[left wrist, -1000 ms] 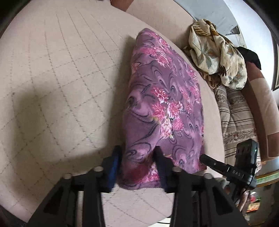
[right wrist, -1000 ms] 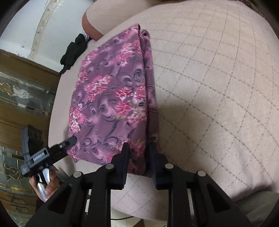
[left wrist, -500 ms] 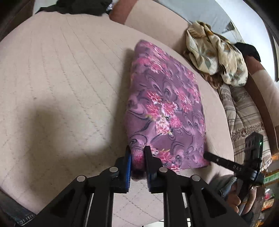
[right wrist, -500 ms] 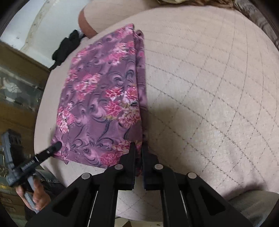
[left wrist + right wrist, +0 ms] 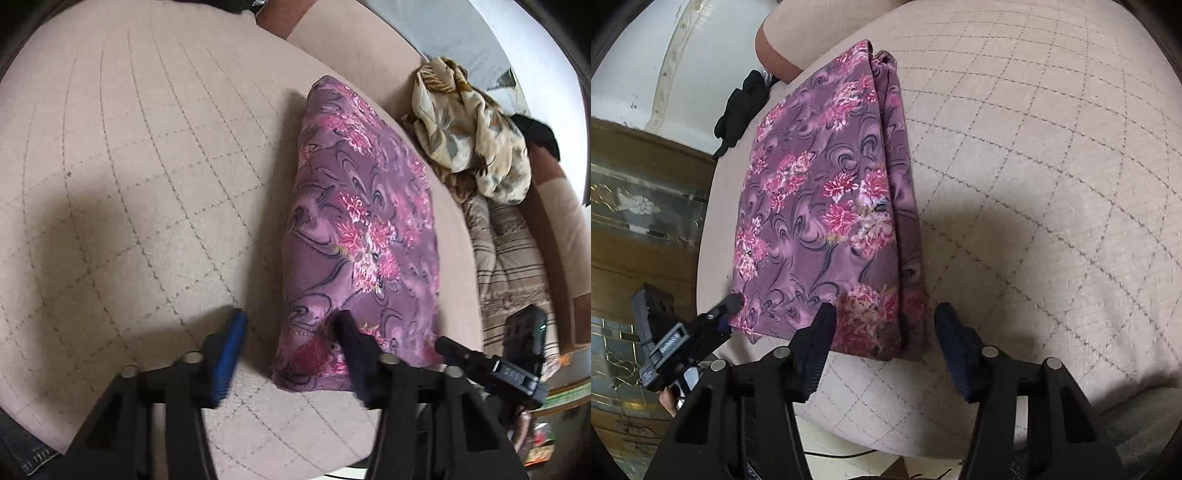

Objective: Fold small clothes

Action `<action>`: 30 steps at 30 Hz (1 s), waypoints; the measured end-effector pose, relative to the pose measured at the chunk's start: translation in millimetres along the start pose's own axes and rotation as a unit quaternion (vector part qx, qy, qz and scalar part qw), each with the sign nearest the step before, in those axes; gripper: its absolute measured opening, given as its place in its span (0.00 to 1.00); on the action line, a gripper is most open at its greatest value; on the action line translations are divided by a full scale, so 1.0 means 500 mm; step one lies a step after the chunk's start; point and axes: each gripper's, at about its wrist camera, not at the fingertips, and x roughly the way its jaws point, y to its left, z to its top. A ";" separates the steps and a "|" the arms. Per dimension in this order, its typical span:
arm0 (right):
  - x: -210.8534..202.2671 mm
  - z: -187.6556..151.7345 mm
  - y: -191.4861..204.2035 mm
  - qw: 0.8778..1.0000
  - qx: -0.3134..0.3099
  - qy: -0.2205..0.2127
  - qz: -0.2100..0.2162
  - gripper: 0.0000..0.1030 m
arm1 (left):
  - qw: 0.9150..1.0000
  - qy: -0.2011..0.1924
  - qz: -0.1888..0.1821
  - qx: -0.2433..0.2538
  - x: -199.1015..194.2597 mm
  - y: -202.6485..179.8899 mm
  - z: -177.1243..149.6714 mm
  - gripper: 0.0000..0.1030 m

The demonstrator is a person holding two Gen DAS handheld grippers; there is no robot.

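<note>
A purple floral garment (image 5: pixel 354 236) lies folded in a long rectangle on the beige quilted cushion (image 5: pixel 129 177). My left gripper (image 5: pixel 291 343) is open, its jaws on either side of the garment's near corner, not gripping it. In the right wrist view the same garment (image 5: pixel 827 206) lies flat, and my right gripper (image 5: pixel 886 339) is open with its jaws spread around the near folded edge. Each view shows the other gripper at the garment's far near corner, the right one in the left wrist view (image 5: pixel 480 362) and the left one in the right wrist view (image 5: pixel 698 332).
A crumpled cream patterned cloth (image 5: pixel 469 136) and striped cushions (image 5: pixel 509 266) lie past the garment on the sofa. A black item (image 5: pixel 742 107) sits at the cushion's far edge. A wooden cabinet with glass (image 5: pixel 635 206) stands beside the cushion edge.
Both grippers were shut on the garment's near edge half a second ago; both have opened and let the fabric go. The garment now rests flat on the cushion.
</note>
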 end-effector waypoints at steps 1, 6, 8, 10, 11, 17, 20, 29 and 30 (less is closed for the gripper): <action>0.003 0.001 0.001 1.000 0.001 0.001 -0.003 0.45 | 1.000 0.003 -0.002 0.001 0.001 -0.001 -0.002 0.39; 0.020 -0.002 0.012 1.000 -0.012 0.018 -0.014 0.12 | 1.000 0.005 -0.007 0.006 0.004 -0.004 -0.009 0.13; 0.009 0.000 0.010 1.000 -0.008 0.006 -0.019 0.11 | 1.000 0.002 -0.004 0.015 -0.012 -0.016 -0.007 0.10; -0.025 -0.003 0.010 1.000 -0.003 -0.013 -0.010 0.11 | 1.000 -0.008 -0.016 0.018 -0.049 -0.029 -0.008 0.09; -0.044 -0.010 0.014 1.000 -0.004 -0.024 -0.005 0.10 | 1.000 -0.012 -0.019 0.018 -0.067 -0.035 -0.011 0.09; -0.092 -0.081 0.035 0.999 -0.020 -0.011 -0.050 0.11 | 0.999 0.029 -0.007 0.037 -0.088 -0.028 -0.093 0.09; -0.060 -0.085 0.016 0.994 -0.023 0.015 -0.103 0.13 | 0.998 0.050 0.014 0.023 -0.056 -0.007 -0.105 0.12; -0.192 0.020 0.072 0.992 -0.064 -0.096 -0.046 0.73 | 0.998 -0.038 0.032 0.047 -0.141 -0.036 -0.005 0.64; -0.198 0.048 0.083 0.992 -0.068 -0.101 -0.045 0.73 | 0.998 -0.036 0.035 0.047 -0.136 -0.043 0.023 0.64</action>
